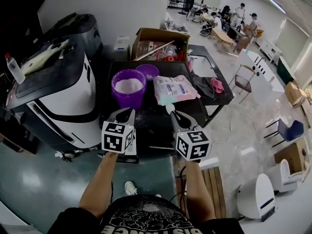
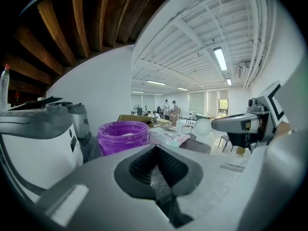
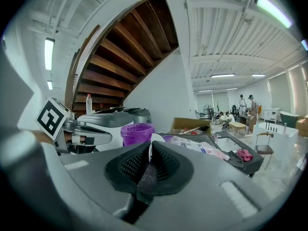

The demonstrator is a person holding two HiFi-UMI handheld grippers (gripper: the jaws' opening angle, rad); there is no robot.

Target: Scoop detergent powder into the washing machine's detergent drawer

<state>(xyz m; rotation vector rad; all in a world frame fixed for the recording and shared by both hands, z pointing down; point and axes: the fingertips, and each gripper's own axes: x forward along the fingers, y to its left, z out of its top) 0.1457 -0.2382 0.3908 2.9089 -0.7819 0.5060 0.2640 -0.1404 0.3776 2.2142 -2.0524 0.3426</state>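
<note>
The left gripper [image 1: 125, 113] has its jaws pressed together on nothing. The right gripper [image 1: 174, 115] is clamped on the thin handle of a white scoop [image 3: 150, 147]. Both hang over the near edge of the black table [image 1: 156, 126]. Further in, toward the table's left edge, stands an open purple jar [image 1: 128, 87] of white powder. A purple lid [image 1: 147, 71] lies just behind the jar and a detergent bag [image 1: 174, 89] to its right. The washing machine [image 1: 53, 96] stands beside the table's left edge.

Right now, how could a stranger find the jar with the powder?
Find the black table beside the white washing machine. On its left part stands the purple jar, open, white powder inside. Unlike the flat pink bag to its right, it is a round, translucent tub.
</note>
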